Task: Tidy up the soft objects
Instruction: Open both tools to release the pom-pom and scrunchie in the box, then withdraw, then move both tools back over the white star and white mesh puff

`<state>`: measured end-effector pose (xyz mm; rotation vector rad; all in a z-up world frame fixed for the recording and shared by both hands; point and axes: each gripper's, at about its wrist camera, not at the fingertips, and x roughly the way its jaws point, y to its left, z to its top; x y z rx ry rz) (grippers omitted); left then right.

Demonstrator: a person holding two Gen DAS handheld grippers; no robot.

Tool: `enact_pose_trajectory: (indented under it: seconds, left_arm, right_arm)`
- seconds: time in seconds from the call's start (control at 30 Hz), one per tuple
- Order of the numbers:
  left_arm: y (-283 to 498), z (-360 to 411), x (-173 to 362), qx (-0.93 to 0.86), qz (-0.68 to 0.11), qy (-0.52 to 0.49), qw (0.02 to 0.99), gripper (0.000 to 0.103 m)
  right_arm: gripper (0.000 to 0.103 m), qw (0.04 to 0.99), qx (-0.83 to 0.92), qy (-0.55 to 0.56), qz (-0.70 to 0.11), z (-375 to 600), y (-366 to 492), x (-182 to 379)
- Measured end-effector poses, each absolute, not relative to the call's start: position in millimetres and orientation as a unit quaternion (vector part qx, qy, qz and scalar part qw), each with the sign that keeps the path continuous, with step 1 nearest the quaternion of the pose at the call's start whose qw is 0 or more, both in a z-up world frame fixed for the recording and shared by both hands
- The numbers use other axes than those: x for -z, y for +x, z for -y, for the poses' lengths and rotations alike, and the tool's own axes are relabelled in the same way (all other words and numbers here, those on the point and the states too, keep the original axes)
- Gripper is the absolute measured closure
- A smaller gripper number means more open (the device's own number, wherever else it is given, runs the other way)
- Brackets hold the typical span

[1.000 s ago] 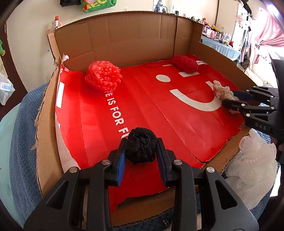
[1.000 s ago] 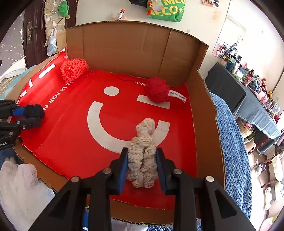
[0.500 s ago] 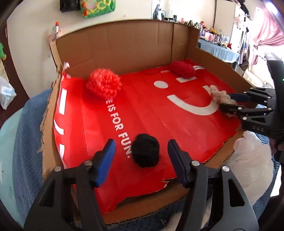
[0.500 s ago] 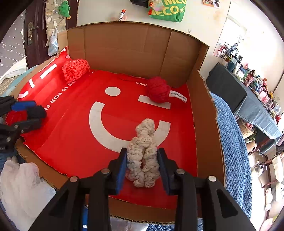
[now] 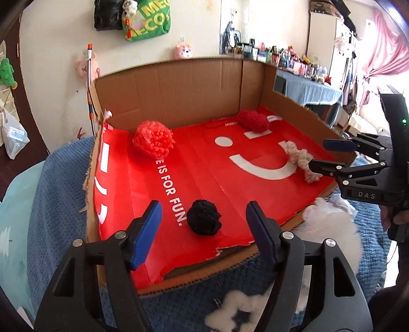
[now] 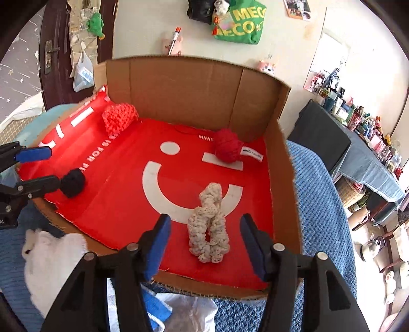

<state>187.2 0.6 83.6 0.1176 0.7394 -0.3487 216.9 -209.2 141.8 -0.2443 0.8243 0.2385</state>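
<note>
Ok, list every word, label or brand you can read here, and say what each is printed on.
"E IS FOR FUN." on the red bag liner; its start is hidden.
"MINIS", cut off, on that liner's far edge.
"MEC" over "ECO" on the green wall bag.
"DAS" on the right gripper.
White tag by the red yarn ball: too small to read.

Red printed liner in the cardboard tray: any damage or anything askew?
Yes. The red printed liner has a torn, ragged front edge that curls up off the cardboard tray, near the black yarn ball. The tray's left wall is frayed too.
</note>
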Motion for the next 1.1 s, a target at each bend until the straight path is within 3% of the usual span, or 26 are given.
enact_pose_trajectory:
  seconds: [0.33, 0.6, 1.1]
  left_arm:
    - [138, -1, -120, 0.164, -0.295, 0.028, 0.941, 0.024]
    - [91, 1, -139, 0.151, -0.237, 0.004, 0.96, 0.011]
    - [31, 4, -107, 0.103, -0.205, -0.02, 0.973, 0.007]
  right_arm:
    - [0.025, 0.926, -0.122, -0.09, -0.346, 213, 178, -185]
    - [0.001, 0.945, -0.139, -0.064, -0.29, 212, 129, -216]
    - [0.0, 0.97, -0.096, -0.034, -0.219, 223, 48, -201]
